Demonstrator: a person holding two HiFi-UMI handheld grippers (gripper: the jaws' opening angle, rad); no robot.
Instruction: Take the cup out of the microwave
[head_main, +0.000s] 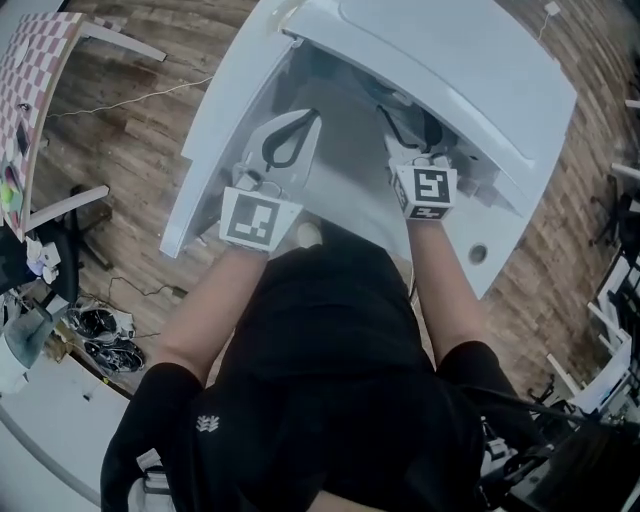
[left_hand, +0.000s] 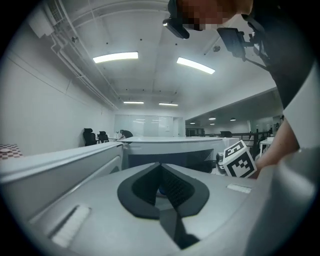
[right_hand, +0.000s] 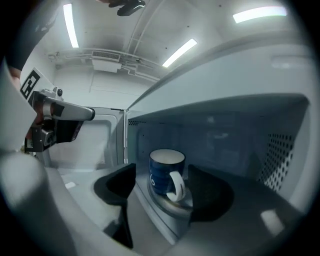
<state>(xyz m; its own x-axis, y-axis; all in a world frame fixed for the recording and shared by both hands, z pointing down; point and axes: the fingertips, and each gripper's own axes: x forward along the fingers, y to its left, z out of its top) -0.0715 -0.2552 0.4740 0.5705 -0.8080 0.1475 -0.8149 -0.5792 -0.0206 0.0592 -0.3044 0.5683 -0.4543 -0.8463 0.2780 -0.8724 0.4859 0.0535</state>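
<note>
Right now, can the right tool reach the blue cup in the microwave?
Probably yes. The microwave is open, and the cup stands straight ahead of the right tool, jaws open, nothing in between.

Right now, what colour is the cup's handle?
White handle on a dark blue cup; right gripper view shows it best.

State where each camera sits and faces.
Head view: on the head, facing steeply down at the microwave; torso, arms, left gripper, right gripper show.
Left gripper view: rides that gripper, faces across the room; shut jaws show.
Right gripper view: rides that gripper, faces the cup; open jaws show.
Each gripper view shows the other gripper.
</note>
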